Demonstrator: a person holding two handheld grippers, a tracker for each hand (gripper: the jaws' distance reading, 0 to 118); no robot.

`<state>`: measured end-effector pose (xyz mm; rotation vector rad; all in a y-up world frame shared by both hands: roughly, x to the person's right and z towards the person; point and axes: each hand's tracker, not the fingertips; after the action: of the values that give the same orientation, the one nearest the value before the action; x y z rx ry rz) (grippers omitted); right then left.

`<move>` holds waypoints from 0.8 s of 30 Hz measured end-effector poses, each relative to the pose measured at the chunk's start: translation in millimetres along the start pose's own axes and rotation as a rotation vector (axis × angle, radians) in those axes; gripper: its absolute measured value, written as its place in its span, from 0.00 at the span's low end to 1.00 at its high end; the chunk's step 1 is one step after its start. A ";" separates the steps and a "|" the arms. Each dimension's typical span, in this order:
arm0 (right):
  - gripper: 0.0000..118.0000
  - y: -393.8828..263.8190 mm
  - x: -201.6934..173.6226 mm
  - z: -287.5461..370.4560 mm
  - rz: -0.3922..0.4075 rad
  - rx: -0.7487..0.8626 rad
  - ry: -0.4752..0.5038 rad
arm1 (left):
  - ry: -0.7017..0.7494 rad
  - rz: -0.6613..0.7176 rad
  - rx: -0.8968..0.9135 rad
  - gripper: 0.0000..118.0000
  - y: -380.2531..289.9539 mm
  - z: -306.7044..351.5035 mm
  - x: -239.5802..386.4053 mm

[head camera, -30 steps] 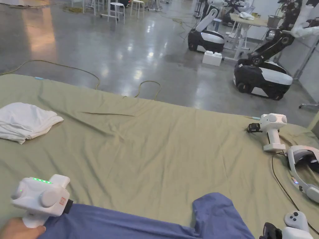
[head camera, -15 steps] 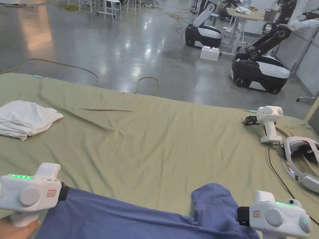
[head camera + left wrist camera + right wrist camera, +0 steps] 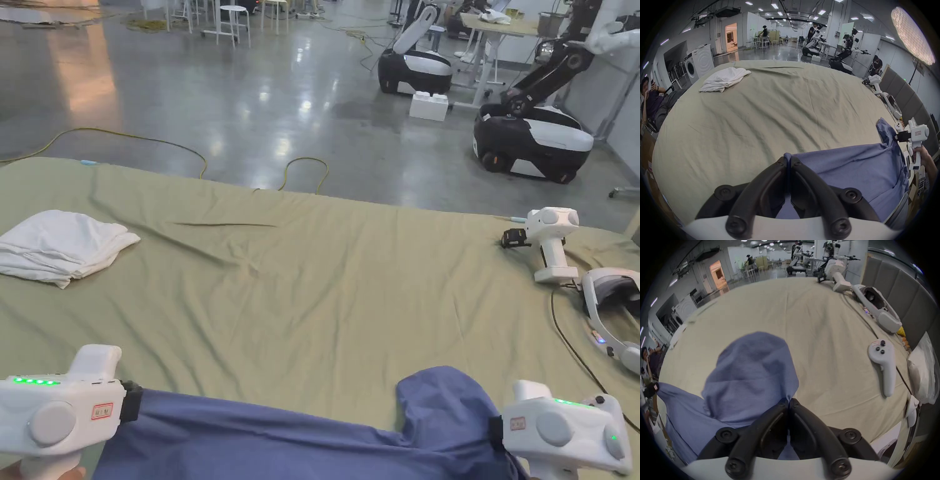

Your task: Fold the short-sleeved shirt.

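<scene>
The blue short-sleeved shirt point(image 3: 281, 437) is stretched along the near edge of the olive sheet point(image 3: 325, 287), long axis running 9 to 3 o'clock, sleeve lobe toward 12, each end pinched between the closed jaws of left gripper point(image 3: 787, 160) and right gripper point(image 3: 789, 400); red labels unreadable.

The bed point(image 3: 300, 294) is viewed from above its near edge in the head view, facing the far floor. Each gripper view is taken low and close behind its own jaws, facing across the sheet. The blue shirt point(image 3: 262, 437) and white cloth pile point(image 3: 62, 247) are shared at lower centre and upper left.
</scene>
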<state>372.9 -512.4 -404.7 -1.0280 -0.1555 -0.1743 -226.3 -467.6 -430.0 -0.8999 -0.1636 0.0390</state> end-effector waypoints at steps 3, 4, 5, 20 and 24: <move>0.01 -2.0 4.8 39.2 0.014 0.078 0.026 | -0.006 0.002 0.027 0.04 -4.9 16.4 -1.7; 0.01 -4.1 7.5 54.6 0.014 0.104 0.034 | -0.011 0.006 0.039 0.04 -5.7 23.1 -4.5; 0.01 -7.2 5.5 71.4 0.004 0.126 0.058 | -0.017 0.016 0.050 0.04 -6.7 29.1 -7.0; 0.01 -134.4 15.6 202.2 0.124 0.187 0.027 | -0.048 0.005 0.144 0.04 -86.8 132.5 -14.6; 0.01 -180.9 11.2 204.5 0.162 0.093 -0.028 | -0.015 -0.017 0.103 0.04 -130.3 141.3 -13.4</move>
<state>335.2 -428.6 -147.3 -0.9460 -0.1038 -0.0051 -266.5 -440.3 -243.5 -0.7954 -0.1812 0.0379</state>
